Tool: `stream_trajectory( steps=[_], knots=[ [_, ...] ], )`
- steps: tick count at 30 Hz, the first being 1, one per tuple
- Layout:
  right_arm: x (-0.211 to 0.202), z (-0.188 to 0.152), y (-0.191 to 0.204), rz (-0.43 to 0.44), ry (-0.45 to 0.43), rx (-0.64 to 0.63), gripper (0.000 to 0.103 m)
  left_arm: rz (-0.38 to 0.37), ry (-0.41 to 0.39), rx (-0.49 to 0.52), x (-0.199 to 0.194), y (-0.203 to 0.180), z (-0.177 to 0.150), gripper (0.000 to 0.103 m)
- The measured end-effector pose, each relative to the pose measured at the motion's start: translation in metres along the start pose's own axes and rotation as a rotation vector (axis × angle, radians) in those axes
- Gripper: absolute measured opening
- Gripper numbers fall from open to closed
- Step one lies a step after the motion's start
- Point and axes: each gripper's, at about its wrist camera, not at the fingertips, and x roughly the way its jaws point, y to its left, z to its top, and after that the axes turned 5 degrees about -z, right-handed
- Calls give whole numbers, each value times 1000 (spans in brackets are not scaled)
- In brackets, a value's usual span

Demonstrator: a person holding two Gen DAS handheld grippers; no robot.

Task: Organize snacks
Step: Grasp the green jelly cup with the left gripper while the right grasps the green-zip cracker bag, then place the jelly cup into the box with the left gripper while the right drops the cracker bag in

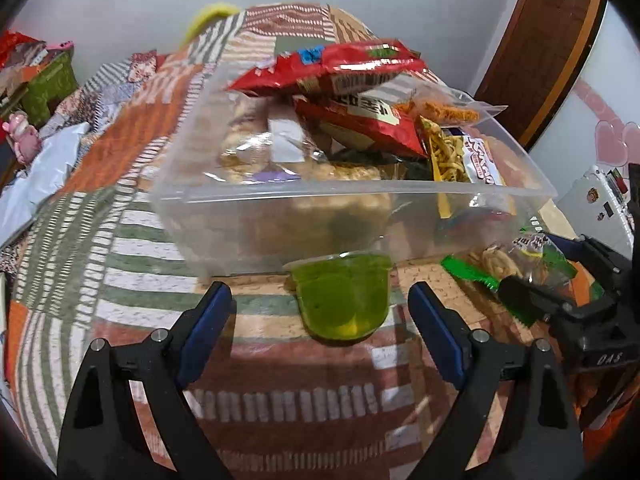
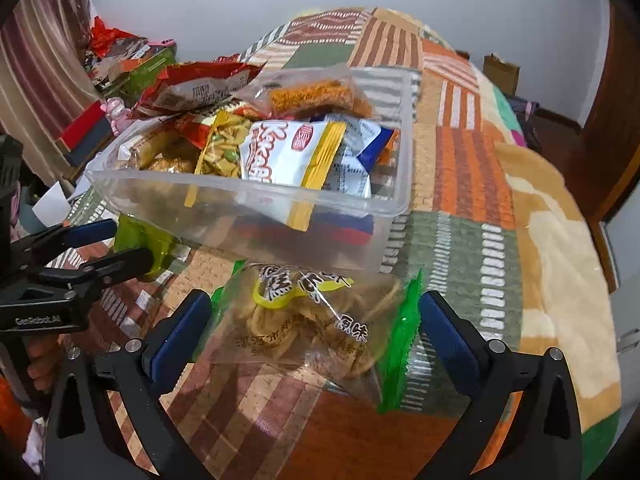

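A clear plastic bin (image 1: 280, 216) full of snack packets stands on the patchwork blanket; it also shows in the right wrist view (image 2: 248, 200). A green jelly cup (image 1: 344, 300) lies on its side in front of the bin, between and just beyond my open left gripper (image 1: 320, 300). Its edge shows in the right wrist view (image 2: 140, 240). My right gripper (image 2: 316, 308) is open with a clear, green-edged chip packet (image 2: 320, 320) between its fingers, resting on the blanket. That packet (image 1: 516, 260) and the right gripper (image 1: 532, 280) also show in the left wrist view.
Red snack bags (image 1: 340, 72) pile above the bin's rim. A white Kaka packet (image 2: 288, 152) lies in the bin. Boxes and clutter (image 2: 120, 64) sit off the bed at left. A wooden door (image 1: 540, 52) stands at right.
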Motion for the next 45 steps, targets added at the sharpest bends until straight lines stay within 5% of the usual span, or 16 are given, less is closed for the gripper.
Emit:
stream_trajectory(
  steps=[13, 31, 45],
  knots=[
    [-4, -9, -2, 44, -3, 31, 75, -60, 13, -42, 9, -1, 0, 48],
    [-52, -7, 7, 55, -129, 5, 71, -36, -70, -5, -41, -12, -20, 48],
    [-78, 24, 22, 63, -270, -4, 71, -86, -193, -10, -76, -22, 10, 48]
  ],
)
